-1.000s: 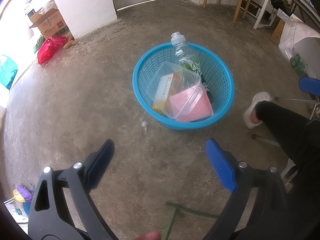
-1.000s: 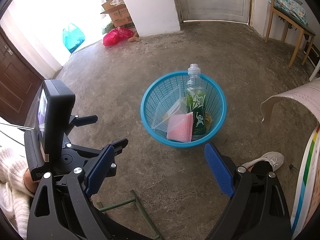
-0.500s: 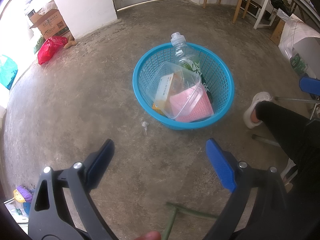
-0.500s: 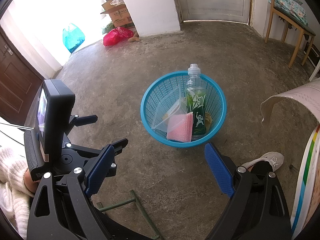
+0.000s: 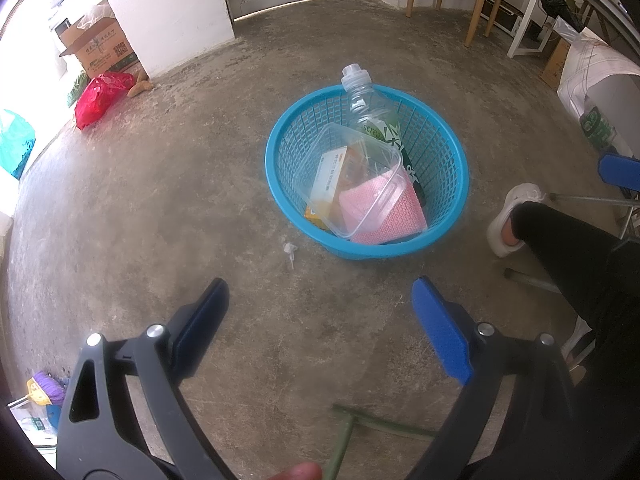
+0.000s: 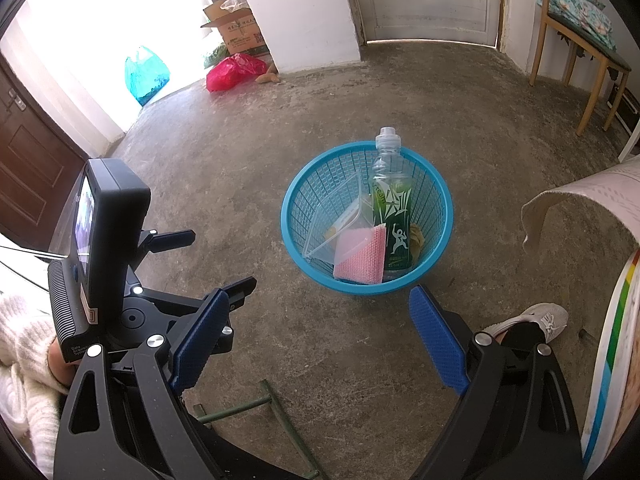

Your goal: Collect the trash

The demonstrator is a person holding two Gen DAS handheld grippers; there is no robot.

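Observation:
A blue plastic basket (image 5: pixel 280 184) (image 6: pixel 292 232) stands on the concrete floor ahead of both grippers. In it lie a clear plastic bottle with a green label (image 5: pixel 374 120) (image 6: pixel 392 208), a clear plastic tray (image 5: pixel 360 184) (image 6: pixel 340 228), a pink cloth (image 5: pixel 396 216) (image 6: pixel 362 258) and a small white and orange box (image 5: pixel 330 178). A small white scrap (image 5: pixel 289 251) lies on the floor just left of the basket. My left gripper (image 5: pixel 320 312) is open and empty, short of the basket. My right gripper (image 6: pixel 318 316) is open and empty too.
A red bag (image 5: pixel 100 96) (image 6: pixel 234 70), a cardboard box (image 5: pixel 98 46) and a teal bag (image 6: pixel 146 74) sit by the far white wall. A person's leg and white shoe (image 5: pixel 514 216) are right of the basket. A wooden table (image 6: pixel 580 52) stands far right.

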